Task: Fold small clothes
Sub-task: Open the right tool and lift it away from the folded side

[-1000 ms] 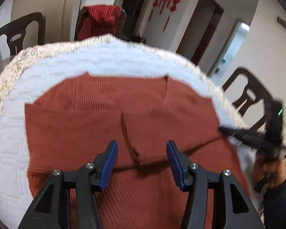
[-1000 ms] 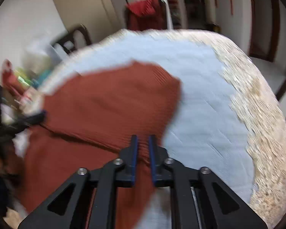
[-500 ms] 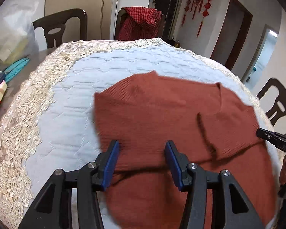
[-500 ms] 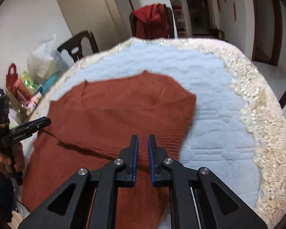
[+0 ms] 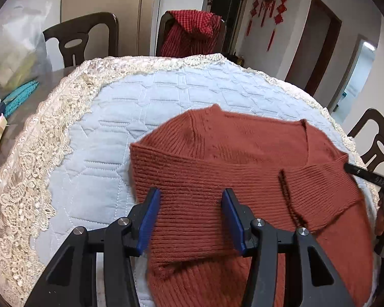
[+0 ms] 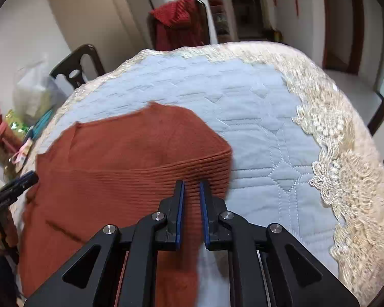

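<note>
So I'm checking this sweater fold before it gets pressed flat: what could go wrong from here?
1. The rust sweater lies close to the lace edge of the quilted cloth on the person's side, so a tug could drag it off.
2. A dark loose thread lies across the folded sleeve and might catch on the left gripper, whose jaws stand open just above the knit.
3. The right gripper looks nearly closed over the sleeve and could bunch the fold.
</note>
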